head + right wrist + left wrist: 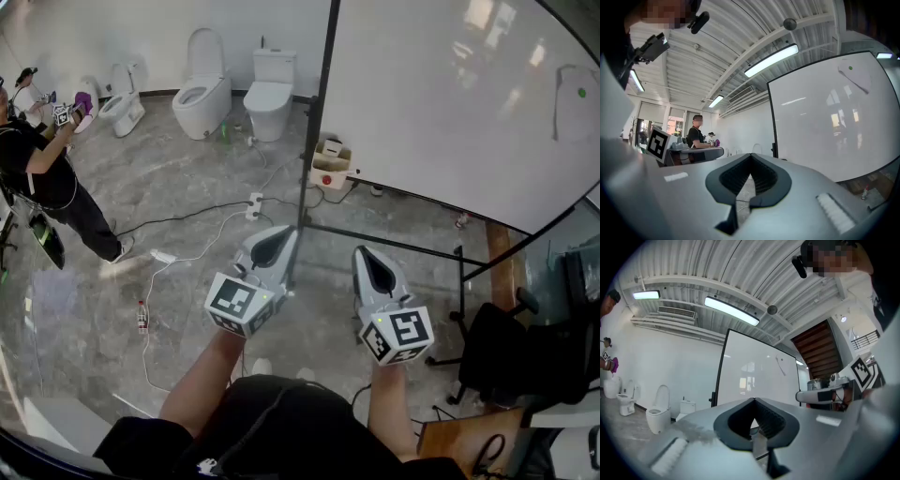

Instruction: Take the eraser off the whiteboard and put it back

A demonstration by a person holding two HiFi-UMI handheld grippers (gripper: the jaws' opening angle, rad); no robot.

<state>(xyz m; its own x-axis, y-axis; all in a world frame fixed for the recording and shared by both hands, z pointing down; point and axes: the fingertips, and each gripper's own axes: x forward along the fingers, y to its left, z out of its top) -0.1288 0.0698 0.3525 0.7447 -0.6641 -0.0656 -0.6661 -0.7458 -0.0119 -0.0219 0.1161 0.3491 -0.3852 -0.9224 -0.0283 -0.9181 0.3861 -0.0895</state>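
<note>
The whiteboard (441, 103) stands on a black frame ahead and to the right. A pale eraser (574, 103) with a green dot sticks near its upper right edge. Both grippers are held level well short of the board, side by side. My left gripper (274, 244) is shut with nothing in it. My right gripper (373, 264) is also shut and empty. In the left gripper view the board (754, 376) and eraser (781, 365) lie far beyond the closed jaws (753, 400). The right gripper view shows the eraser (855, 77) high on the board (825, 126), far past the tips (751, 154).
Several toilets (204, 89) stand along the far wall. A person (42, 169) works at the left. Cables and a power strip (253, 202) cross the floor, near a bottle (142, 317). A small box (330, 167) sits by the board's foot. A black chair (502, 352) is at right.
</note>
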